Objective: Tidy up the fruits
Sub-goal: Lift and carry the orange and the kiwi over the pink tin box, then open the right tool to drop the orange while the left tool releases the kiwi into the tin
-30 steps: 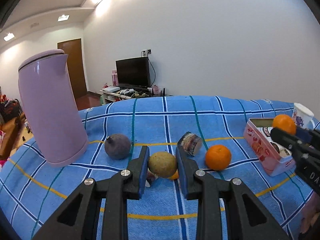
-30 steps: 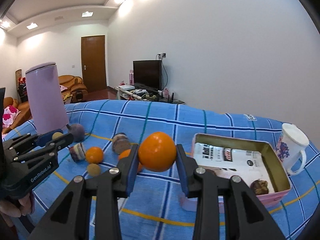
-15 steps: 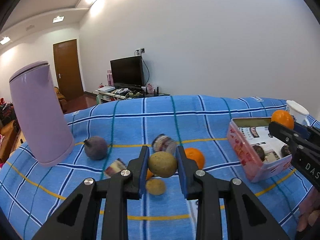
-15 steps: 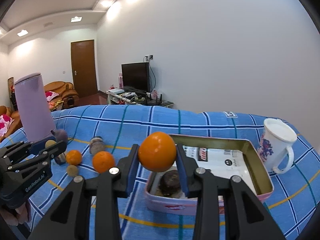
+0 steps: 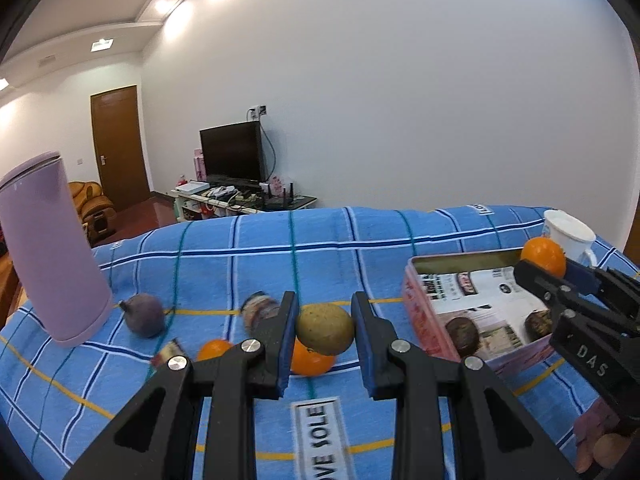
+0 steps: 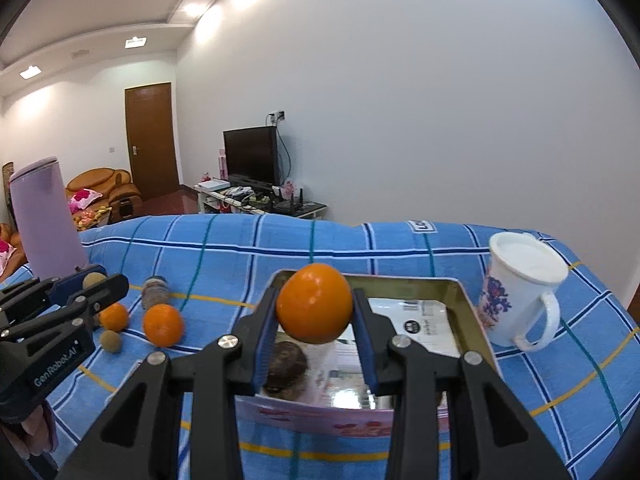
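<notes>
Careful: your right tongs (image 6: 314,330) grip an orange (image 6: 315,307) above the tin (image 6: 466,300), left tongs (image 5: 325,340) a brown fruit (image 5: 325,329); dropped early, either rolls away.

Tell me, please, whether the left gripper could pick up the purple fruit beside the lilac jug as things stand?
Probably not yet: the left gripper is shut on a brownish-green fruit, so its jaws are occupied. Otherwise the purple fruit sits uncovered on the blue checked cloth.

A lilac kettle (image 5: 52,256) and a floral mug (image 6: 520,300) stand on the blue checked cloth (image 5: 360,240).
</notes>
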Demonstrator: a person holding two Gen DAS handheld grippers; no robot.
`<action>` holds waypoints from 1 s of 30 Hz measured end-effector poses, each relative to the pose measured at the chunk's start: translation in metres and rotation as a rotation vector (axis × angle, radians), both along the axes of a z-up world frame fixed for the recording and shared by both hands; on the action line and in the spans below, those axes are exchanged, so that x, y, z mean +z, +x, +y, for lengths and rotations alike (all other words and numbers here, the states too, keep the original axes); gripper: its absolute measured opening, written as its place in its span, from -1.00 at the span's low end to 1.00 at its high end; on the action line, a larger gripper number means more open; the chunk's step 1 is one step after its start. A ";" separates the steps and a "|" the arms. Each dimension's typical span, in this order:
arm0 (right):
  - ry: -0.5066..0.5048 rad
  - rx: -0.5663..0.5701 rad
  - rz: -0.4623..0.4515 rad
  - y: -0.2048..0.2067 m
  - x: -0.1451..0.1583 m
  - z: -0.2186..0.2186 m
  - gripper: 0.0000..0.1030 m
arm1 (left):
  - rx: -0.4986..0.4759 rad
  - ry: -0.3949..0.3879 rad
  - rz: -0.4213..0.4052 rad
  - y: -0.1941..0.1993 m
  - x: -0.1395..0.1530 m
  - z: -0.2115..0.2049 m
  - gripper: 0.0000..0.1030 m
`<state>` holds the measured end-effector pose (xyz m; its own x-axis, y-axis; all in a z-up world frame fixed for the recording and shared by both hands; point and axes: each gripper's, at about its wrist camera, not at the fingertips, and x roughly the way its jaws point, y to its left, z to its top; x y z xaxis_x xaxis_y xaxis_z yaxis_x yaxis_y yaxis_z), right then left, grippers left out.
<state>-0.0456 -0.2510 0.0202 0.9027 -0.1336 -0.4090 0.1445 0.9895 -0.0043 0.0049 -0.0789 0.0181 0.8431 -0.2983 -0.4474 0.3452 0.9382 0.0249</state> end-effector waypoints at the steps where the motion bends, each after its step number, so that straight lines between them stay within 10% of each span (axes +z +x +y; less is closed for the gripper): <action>1: 0.000 -0.004 0.003 0.000 0.000 -0.003 -0.25 | -0.006 0.000 -0.001 0.000 0.001 -0.004 -0.44; 30: -0.028 -0.112 0.156 0.020 -0.019 -0.069 -0.24 | -0.108 0.029 0.051 0.013 -0.016 -0.110 -0.44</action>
